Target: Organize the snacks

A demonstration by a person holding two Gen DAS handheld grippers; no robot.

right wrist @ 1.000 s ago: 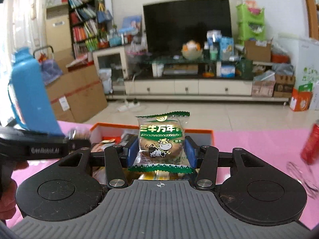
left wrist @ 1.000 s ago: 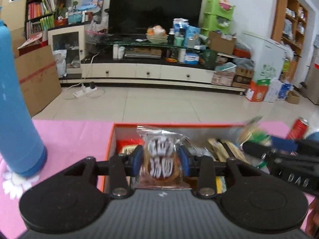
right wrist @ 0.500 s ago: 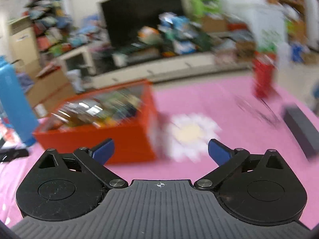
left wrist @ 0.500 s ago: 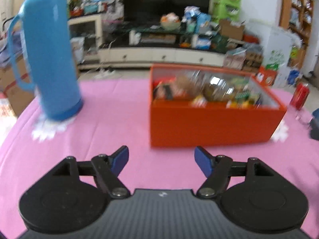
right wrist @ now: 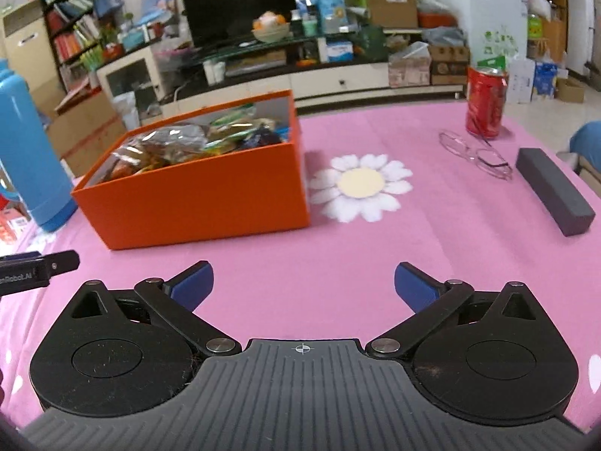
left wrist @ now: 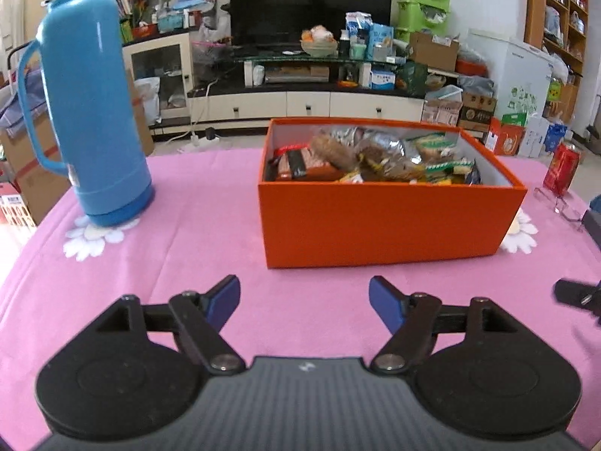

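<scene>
The snacks [left wrist: 372,158] lie heaped in the orange box [left wrist: 390,218] on the pink desk [left wrist: 210,248]. They look light, crinkly and slippery (best pinched across a packet's sealed edge). Left gripper [left wrist: 304,298] and right gripper [right wrist: 303,281]: jaws opening, nothing between them.

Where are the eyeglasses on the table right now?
In the right wrist view the eyeglasses lie on the pink tablecloth at the right, just in front of the red soda can and left of the dark grey case.
</scene>
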